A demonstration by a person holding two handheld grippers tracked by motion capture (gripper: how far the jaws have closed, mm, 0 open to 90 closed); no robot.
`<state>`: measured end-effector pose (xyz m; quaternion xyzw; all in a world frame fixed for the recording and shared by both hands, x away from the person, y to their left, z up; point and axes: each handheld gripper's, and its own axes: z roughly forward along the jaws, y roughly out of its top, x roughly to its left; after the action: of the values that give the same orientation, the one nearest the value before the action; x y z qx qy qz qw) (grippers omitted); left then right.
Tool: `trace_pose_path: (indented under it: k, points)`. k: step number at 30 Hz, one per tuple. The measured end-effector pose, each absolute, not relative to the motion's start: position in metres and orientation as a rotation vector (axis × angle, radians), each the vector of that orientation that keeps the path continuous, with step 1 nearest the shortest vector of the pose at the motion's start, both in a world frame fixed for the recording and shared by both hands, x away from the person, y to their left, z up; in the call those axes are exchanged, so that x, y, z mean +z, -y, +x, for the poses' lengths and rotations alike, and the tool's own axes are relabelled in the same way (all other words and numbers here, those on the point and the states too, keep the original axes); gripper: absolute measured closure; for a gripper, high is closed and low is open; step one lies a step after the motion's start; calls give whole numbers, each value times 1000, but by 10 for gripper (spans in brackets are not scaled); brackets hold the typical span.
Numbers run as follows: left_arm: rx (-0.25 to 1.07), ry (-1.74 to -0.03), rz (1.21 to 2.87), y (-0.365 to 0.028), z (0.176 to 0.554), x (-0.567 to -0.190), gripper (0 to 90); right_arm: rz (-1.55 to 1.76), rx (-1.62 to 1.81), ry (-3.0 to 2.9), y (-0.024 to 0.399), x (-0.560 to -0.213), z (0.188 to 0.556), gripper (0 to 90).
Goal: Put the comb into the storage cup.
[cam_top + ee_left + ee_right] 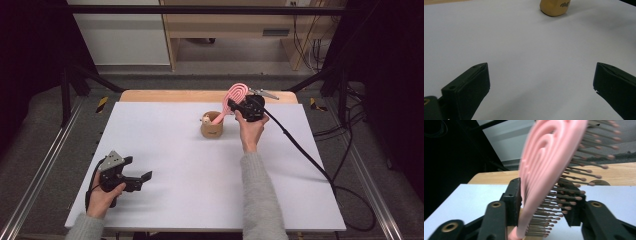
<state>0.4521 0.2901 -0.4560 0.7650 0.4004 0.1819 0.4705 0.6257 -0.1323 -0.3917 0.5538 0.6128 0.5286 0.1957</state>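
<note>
A pink hairbrush (pixel 237 95) stands tilted with its handle in a small wooden cup (pixel 211 127) at the back middle of the white board. My right gripper (pixel 234 107) is at the brush's head, one jaw on each side. In the right gripper view the brush (pixel 546 170) looks blurred; one jaw lies close to its pink back and the bristle tips reach the other. The jaws of my right gripper (pixel 544 202) are slightly apart and not clamped. My left gripper (pixel 137 168) rests near the front left, open with nothing between its jaws, and in its own view (pixel 541 80) it faces the cup (pixel 554 7).
The white board (pixel 175 150) lies on a wooden table whose far edge (pixel 150 95) shows behind it. A black cable (pixel 310 160) trails from my right gripper across the board's right side. Metal rails run along both sides of the table.
</note>
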Motion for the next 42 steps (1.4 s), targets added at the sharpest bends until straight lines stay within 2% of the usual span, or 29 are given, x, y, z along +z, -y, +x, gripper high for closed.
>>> trace_pose_path:
  k: [4,16,25,37,42]
  points:
    - [446,-981,1875,-290,452,-456,8,1526,1464,-1728,132,-392,624,502]
    - [448,-982,1874,-290,452,-456,8,1450,1461,-1777,132,-389,616,285]
    - [453,-984,1869,-290,452,-455,8,1428,1468,-1816,135,-387,608,213]
    - [454,-986,1869,-290,452,-456,8,1324,1460,-1854,146,-384,594,28]
    - [454,-986,1871,-290,452,-456,7,1273,1464,-1878,148,-379,584,4]
